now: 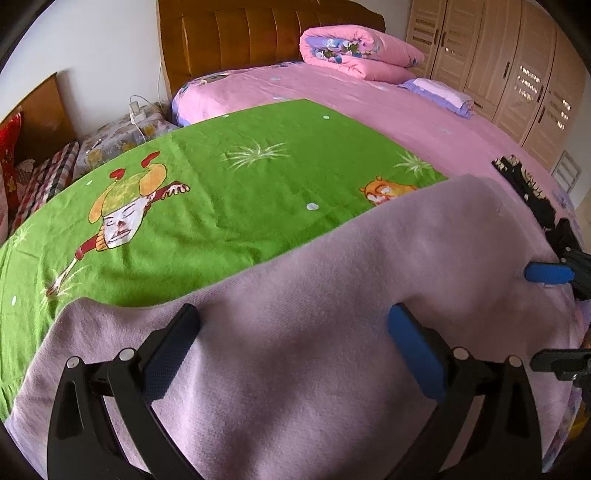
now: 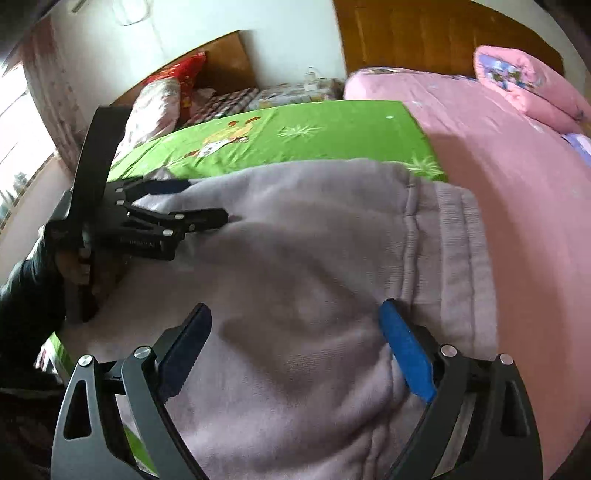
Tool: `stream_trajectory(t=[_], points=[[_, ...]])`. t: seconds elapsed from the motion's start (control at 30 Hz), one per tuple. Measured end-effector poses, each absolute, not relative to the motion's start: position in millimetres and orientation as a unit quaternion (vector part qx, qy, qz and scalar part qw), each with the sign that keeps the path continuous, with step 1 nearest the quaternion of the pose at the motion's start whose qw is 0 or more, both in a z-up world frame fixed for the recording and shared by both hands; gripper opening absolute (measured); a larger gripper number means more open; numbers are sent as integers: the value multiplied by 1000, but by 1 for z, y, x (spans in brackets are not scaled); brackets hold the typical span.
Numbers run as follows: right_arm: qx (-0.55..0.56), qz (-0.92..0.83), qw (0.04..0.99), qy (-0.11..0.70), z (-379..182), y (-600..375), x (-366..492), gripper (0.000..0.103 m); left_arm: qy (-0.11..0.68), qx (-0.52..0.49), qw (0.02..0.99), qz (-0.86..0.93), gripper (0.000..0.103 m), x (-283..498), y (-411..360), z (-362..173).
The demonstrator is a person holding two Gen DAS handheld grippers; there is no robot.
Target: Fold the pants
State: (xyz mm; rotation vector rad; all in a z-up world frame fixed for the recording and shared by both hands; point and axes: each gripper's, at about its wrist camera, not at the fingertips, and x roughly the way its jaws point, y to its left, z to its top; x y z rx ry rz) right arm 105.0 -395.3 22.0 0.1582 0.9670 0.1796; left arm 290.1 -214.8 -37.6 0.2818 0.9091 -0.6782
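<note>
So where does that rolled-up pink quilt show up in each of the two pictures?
Left wrist view: the pink quilt sits top centre-right, at the head of the bed below the wooden headboard.
Right wrist view: the same quilt is at the far upper right, partly cut by the edge.
Shared landmark: the green cartoon sheet behind the lilac pants.

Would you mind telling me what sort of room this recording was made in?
Almost certainly a home bedroom: a bed with a wooden headboard, a folded pink quilt on it, and a wooden wardrobe along the far wall. The lilac pants lie on the bed.
</note>
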Motion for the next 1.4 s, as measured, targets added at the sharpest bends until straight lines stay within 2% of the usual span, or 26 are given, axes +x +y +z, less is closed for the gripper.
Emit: stream_trajectory(t=[0.1, 0.27, 0.53, 0.77, 0.87, 1.03, 1.13, 1.17, 1.23, 1.4], points=[[61, 39, 888, 454, 43, -383, 113, 89, 416, 100, 844, -322, 101, 280, -192, -17], [1, 95, 895, 436, 71, -325, 143, 89, 370, 54, 877, -303, 101, 240, -103, 21], [-126, 301, 844, 425, 64, -109, 191, 92, 422, -135, 892, -89, 101, 192, 132, -21], [-225, 426, 775, 410, 48, 82, 194, 92, 366, -216, 905, -7, 101, 141, 248, -18], [-227, 463, 758, 398, 47, 137, 185, 92, 344, -253, 903, 45, 101, 126, 303, -16], [-195, 466, 752, 423, 29, 176, 191, 92, 291, -414, 857, 92, 99, 107, 425, -39], [-182, 457, 752, 438, 13, 176, 194, 93, 263, -494, 826, 70, 90, 107, 472, -57], [-181, 461, 756, 429, 11, 174, 193, 93, 260, -505, 821, 64, 89, 105, 479, -61], [-177, 466, 757, 423, 11, 171, 191, 93, 253, -531, 808, 37, 77, 108, 491, -69], [-162, 479, 750, 426, 8, 172, 195, 98, 263, -553, 791, 22, 75, 124, 493, -83]])
